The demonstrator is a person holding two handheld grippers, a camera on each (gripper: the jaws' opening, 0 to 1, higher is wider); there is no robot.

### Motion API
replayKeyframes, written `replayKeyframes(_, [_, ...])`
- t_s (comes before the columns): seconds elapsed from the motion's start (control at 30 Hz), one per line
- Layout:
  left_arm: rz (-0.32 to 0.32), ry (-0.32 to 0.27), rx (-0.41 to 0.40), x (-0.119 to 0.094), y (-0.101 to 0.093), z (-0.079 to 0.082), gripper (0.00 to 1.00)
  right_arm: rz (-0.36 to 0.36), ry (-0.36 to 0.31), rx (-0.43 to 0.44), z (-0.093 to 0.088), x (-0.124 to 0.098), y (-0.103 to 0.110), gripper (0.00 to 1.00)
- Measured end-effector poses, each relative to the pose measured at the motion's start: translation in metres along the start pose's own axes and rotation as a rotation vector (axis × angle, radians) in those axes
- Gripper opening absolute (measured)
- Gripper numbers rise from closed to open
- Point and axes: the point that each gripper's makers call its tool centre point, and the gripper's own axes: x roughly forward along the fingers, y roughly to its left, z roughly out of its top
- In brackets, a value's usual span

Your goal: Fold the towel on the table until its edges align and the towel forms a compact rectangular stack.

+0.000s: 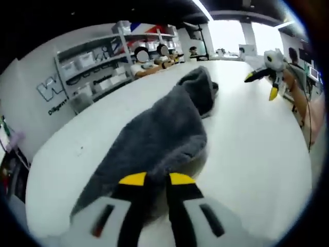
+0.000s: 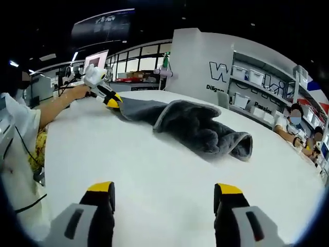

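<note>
Grey towel lies crumpled lengthwise on the white table, unfolded. Left gripper has its jaws pinched on the towel's near corner; right gripper hangs with jaws wide apart over bare table, well clear of the cloth. Risk: pulling on one corner alone probably drags the heap along, so the edges never align.
</note>
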Motion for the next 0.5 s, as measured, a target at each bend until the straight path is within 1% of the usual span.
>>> replayKeyframes(0.07, [0.014, -0.019, -0.01, 0.0, 0.003, 0.003, 0.1, 0.0, 0.0, 0.002, -0.001, 0.0, 0.0, 0.82])
replayKeyframes(0.13, [0.02, -0.054, -0.039, -0.001, 0.006, 0.009, 0.08, 0.0, 0.001, 0.006, -0.002, 0.0, -0.001, 0.81])
replayKeyframes(0.17, [0.023, -0.082, -0.063, -0.002, 0.007, 0.014, 0.07, 0.0, 0.002, 0.007, -0.002, 0.0, -0.001, 0.81])
replayKeyframes(0.2, [0.023, -0.094, -0.075, -0.003, 0.008, 0.017, 0.07, 0.0, 0.002, 0.008, -0.002, 0.0, -0.001, 0.81])
replayKeyframes(0.27, [0.035, -0.15, -0.118, -0.009, 0.015, 0.029, 0.07, 0.0, 0.003, 0.01, -0.003, 0.0, -0.002, 0.81])
replayKeyframes(0.33, [0.046, -0.18, -0.149, -0.014, 0.019, 0.036, 0.07, 0.0, 0.002, 0.012, -0.003, 0.001, -0.002, 0.81])
replayKeyframes(0.37, [0.052, -0.214, -0.181, -0.017, 0.022, 0.043, 0.06, 0.001, 0.002, 0.012, -0.003, 0.001, -0.002, 0.81])
replayKeyframes(0.5, [0.026, -0.285, -0.266, -0.023, 0.022, 0.059, 0.06, 0.01, 0.003, 0.01, -0.003, 0.003, 0.002, 0.81])
